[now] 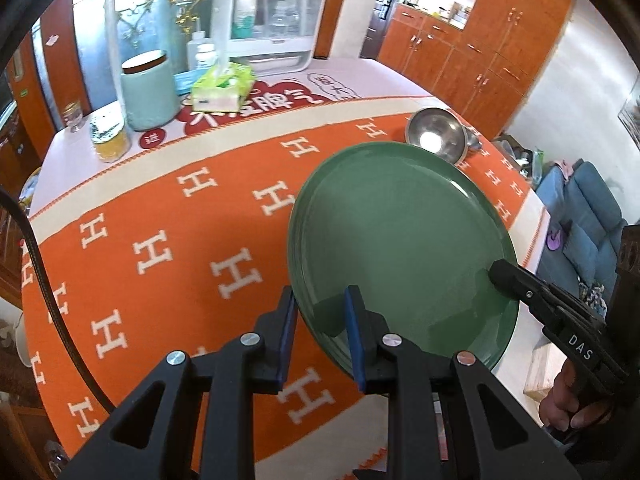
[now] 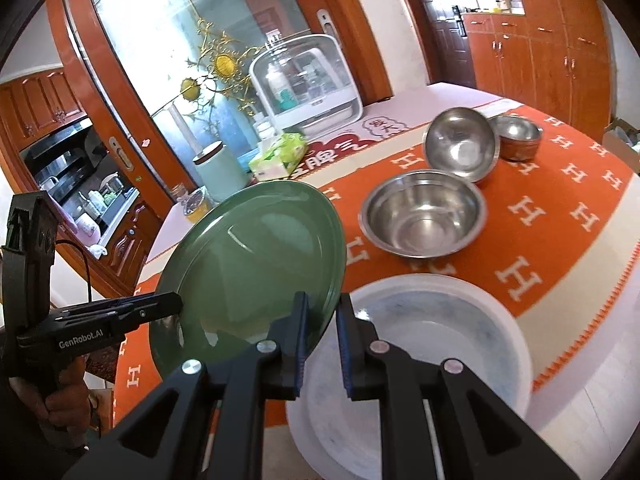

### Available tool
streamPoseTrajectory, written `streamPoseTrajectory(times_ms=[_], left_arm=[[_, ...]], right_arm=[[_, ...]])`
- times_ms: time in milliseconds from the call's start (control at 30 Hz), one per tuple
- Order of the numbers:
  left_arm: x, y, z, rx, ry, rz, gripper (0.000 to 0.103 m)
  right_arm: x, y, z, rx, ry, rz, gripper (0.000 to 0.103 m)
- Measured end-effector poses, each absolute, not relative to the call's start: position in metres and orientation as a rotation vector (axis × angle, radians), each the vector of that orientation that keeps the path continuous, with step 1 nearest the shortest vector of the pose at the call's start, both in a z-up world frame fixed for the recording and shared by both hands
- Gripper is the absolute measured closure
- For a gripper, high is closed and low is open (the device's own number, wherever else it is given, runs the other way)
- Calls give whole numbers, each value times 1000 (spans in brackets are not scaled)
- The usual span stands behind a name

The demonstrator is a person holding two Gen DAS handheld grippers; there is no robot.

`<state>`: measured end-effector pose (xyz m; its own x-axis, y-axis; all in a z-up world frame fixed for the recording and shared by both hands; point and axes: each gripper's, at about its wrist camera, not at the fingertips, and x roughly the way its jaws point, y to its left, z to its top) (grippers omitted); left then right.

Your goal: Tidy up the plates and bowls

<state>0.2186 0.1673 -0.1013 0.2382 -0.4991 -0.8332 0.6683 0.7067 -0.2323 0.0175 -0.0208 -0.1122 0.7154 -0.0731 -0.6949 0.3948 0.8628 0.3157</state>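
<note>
While the green plate is being held tilted above the orange cloth covering the surface, it is being gripped at two points on its rim. The left tool is being kept nearly closed, with the plate's near edge clamped between its blue pads. The right tool is likewise being kept nearly closed on the opposite edge of the same plate, and its black fingertip is being pressed onto the plate's face, as seen from the left wrist. Each tool is being carried in a person's hand.

From the right wrist, a white plate is being shown lying flat on the cloth at the near edge of the surface, directly below the raised green plate's lower rim. Three steel bowls are being shown further in: a large bowl near the middle, a tilted bowl just behind it and leaning on it, and a small bowl beside that, toward the far right edge.

Along the far left edge of the surface, a pale green canister, a tissue pack, a jar and a white storage box are being kept well apart from the plates.
</note>
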Motion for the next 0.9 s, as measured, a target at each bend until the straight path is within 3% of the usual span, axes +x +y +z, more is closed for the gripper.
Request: streamPoseTrajectory(times_ms=[900], left_arm=[[144,93,-146,291,1184,-877,78]], right_arm=[[-64,-63,-143,510,882,-389,88]])
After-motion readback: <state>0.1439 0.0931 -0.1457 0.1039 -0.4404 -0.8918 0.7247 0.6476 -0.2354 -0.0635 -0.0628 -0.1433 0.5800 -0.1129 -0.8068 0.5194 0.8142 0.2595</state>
